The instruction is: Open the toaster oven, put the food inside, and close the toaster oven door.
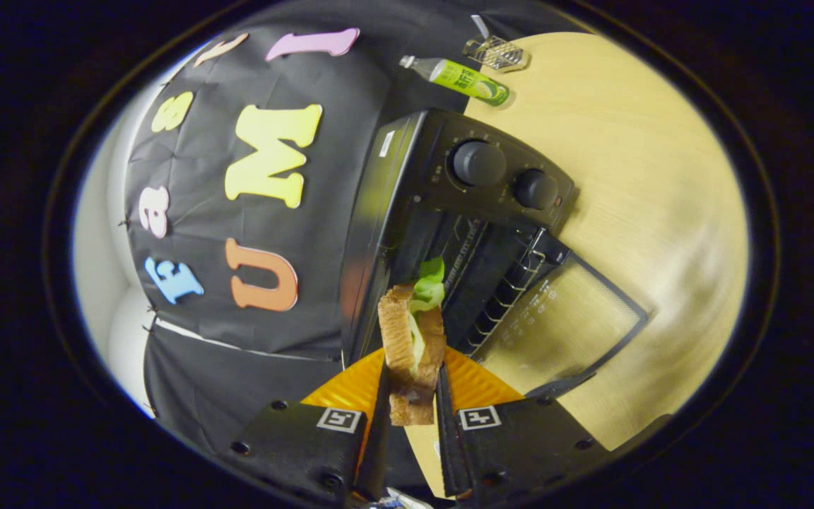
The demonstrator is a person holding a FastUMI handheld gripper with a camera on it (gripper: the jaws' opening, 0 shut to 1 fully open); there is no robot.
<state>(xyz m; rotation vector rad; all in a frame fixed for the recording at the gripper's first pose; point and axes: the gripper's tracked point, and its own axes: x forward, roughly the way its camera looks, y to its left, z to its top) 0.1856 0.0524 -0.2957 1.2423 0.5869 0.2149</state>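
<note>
Tongs (413, 396) clenched on sandwich (413, 346), both fingers pressing its bread sides, lettuce sticking out the far end. Sandwich sits between the fingers, just ahead of the toaster oven (449, 212) opening. Oven door (562, 318) is open, folded down flat toward the desk (633, 177). Wire rack (506, 283) visible inside. Two knobs (479, 162) on oven front panel. Beyond the oven, near the desk's far edge, green bottle (463, 78) lies on its side, small wire basket (495, 53) just beside it.
</note>
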